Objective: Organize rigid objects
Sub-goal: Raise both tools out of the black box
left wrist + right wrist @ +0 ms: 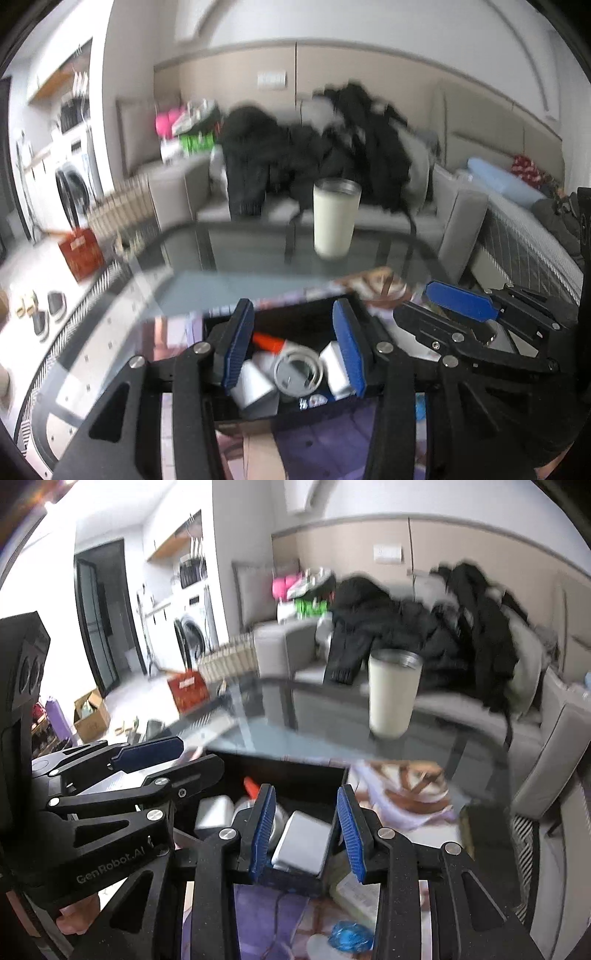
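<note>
- A grey sofa [369,218] stands behind the table with a heap of black clothes [314,155] on it.
- The glass table [236,258] carries everything in front; a purple printed mat [258,904] lies on its near part.
- A black box [295,775] sits open on the mat and holds the small hard things: a white charger block [303,843], a second white block [255,384], a grey round lid [295,373] and an orange-capped thing [269,341].
- A cream cup with a metal rim [335,218] stands upright on the glass, well beyond the box.
- The left gripper [295,347] hangs over the box, its blue pads partly apart with nothing pinched; the lid and blocks lie below the gap.
- The right gripper [306,830] hangs over the box's right end, pads narrowly apart, gripping nothing; the charger block shows below between them.
- A blue crinkled wrapper [349,936] lies on the mat nearest the camera.
</note>
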`<state>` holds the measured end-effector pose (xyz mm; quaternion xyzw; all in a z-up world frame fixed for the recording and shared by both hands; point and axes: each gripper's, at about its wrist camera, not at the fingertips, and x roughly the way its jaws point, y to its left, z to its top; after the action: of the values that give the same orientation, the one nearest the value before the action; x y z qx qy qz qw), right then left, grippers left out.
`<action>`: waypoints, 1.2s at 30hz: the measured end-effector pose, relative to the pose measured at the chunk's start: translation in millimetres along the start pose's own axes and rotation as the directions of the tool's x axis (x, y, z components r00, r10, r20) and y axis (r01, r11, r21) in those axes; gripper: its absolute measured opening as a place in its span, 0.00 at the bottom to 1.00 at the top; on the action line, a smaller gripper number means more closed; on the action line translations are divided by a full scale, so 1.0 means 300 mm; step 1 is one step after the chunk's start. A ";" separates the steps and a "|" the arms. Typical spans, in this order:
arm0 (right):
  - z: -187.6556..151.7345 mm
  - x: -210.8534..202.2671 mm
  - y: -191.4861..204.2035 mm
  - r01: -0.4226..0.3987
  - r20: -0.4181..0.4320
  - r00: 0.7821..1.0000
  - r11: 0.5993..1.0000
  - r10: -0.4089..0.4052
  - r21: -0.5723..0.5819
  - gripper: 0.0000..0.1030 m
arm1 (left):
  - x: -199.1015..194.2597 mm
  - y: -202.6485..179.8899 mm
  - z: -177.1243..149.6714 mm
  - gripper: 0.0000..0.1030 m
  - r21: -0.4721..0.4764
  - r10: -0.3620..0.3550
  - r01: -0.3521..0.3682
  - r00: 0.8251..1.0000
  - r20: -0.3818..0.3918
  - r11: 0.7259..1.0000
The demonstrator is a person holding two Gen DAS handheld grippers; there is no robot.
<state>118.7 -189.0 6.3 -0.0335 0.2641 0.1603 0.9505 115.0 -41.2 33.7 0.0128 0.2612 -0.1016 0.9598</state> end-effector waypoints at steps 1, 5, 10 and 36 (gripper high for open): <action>0.003 -0.028 0.000 0.006 0.034 0.999 1.000 -0.006 -0.010 0.35 | -0.031 -0.011 0.005 0.43 0.007 0.006 -0.007 0.999 0.044 1.000; 0.013 -0.138 0.001 0.038 0.169 0.985 0.998 -0.028 -0.058 0.35 | -0.124 -0.054 0.019 0.44 0.044 0.019 -0.027 0.984 0.175 0.999; 0.006 -0.234 -0.027 0.058 0.247 0.968 0.996 -0.038 -0.074 0.39 | -0.177 -0.087 0.028 0.45 0.052 -0.008 -0.004 0.973 0.232 0.999; -0.187 -0.142 -0.335 0.087 -0.065 0.994 0.996 -0.086 0.003 0.44 | 0.084 -0.408 -0.129 0.50 0.326 -0.202 0.225 0.974 -0.104 0.918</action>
<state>89.1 -304.8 -22.1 -0.0473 0.2933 0.1172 0.9476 92.3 -162.8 -9.1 0.1508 0.2728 -0.2482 0.9172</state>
